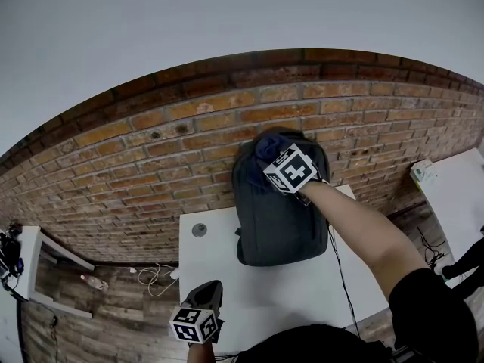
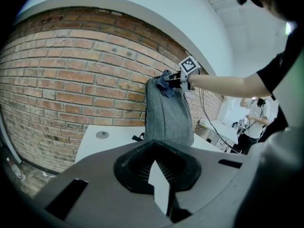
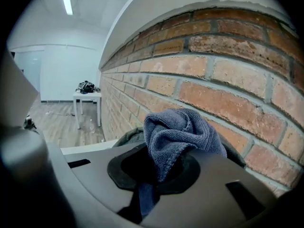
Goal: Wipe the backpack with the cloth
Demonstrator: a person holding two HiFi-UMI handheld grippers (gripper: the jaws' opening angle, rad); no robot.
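Observation:
A dark grey backpack (image 1: 276,218) stands upright on the white table (image 1: 249,297), its back against the brick wall (image 1: 151,157). My right gripper (image 1: 278,157) is at the backpack's top, shut on a bunched blue cloth (image 1: 269,145) that presses on the top edge. In the right gripper view the cloth (image 3: 183,132) bulges out of the jaws, with the backpack's top (image 3: 124,137) just behind it. My left gripper (image 1: 206,295) hangs near the table's front edge, well short of the backpack (image 2: 167,120), jaws together with nothing between them.
A small round grey disc (image 1: 199,230) sits in the table left of the backpack. A black cable (image 1: 338,267) runs down the table's right side. Another white table (image 1: 454,195) stands at right. Cords (image 1: 155,277) and a bottle (image 1: 92,282) lie on the wooden floor at left.

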